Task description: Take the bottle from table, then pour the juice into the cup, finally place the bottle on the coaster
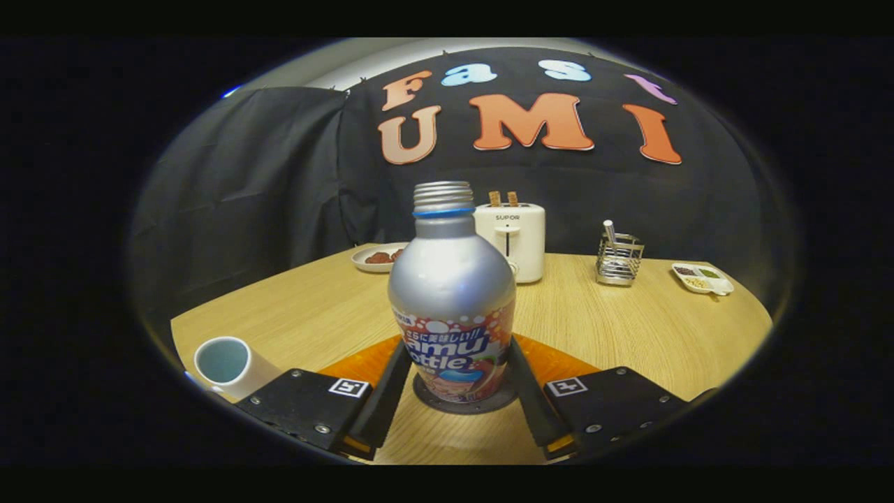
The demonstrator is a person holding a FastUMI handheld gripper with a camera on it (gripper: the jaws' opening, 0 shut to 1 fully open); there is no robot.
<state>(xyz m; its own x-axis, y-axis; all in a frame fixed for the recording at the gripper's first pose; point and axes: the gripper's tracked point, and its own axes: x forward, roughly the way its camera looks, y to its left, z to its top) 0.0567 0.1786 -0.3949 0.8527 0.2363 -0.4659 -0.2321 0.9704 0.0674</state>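
Bottle (451,300) stands upright on the dark coaster (464,405), uncapped, with the fingers (454,381) touching both its sides, so it looks gripped. Cup (225,363) sits off left on the worktop (628,328). Jerky release could tip it, I reckon.

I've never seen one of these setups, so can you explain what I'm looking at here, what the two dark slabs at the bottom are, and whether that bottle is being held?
This view comes from a camera riding on a handheld gripper, looking forward along its two fingers; those are the dark slabs. The jaws stand on either side of an uncapped bottle, touching its sides, so it looks gripped. The bottle stands on a dark round coaster on a wooden table. A cup lies beside the left finger. Beyond are a toaster, a plate of food, a wire holder and a small dish.
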